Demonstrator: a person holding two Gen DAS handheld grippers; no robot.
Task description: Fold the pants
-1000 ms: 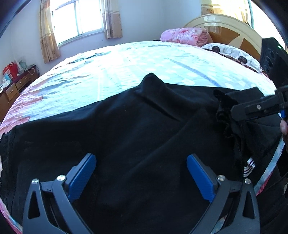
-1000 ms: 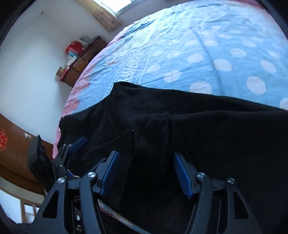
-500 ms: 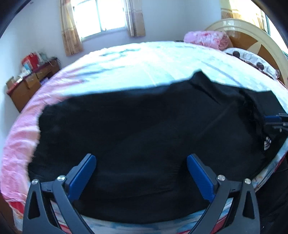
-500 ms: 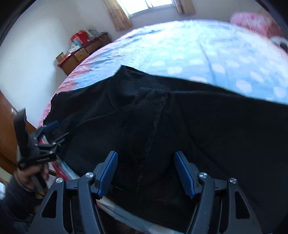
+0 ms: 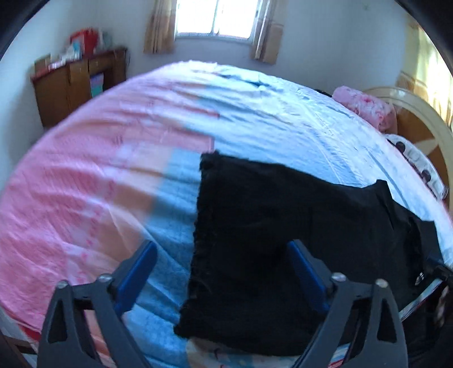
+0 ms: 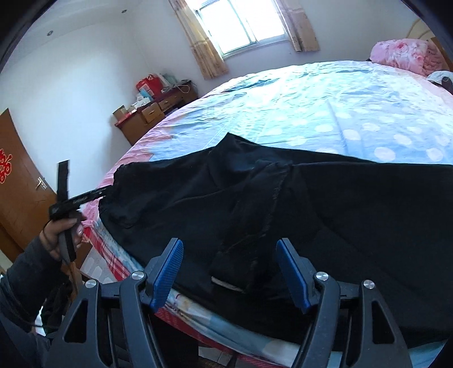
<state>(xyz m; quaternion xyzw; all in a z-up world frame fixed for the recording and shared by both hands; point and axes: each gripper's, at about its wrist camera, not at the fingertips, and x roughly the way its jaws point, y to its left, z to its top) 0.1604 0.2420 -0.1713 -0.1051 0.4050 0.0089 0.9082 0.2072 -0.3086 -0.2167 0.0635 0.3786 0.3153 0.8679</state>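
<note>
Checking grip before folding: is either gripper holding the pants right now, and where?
Nothing is held. Left gripper and right gripper are both open above the black pants.

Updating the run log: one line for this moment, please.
pants: flat on bed | left gripper: open | right gripper: open | fold: not yet done

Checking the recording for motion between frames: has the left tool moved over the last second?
Yes. The left tool has swung left: the window slid from upper left to centre, and the pants' end edge now lies between its open fingers.
</note>
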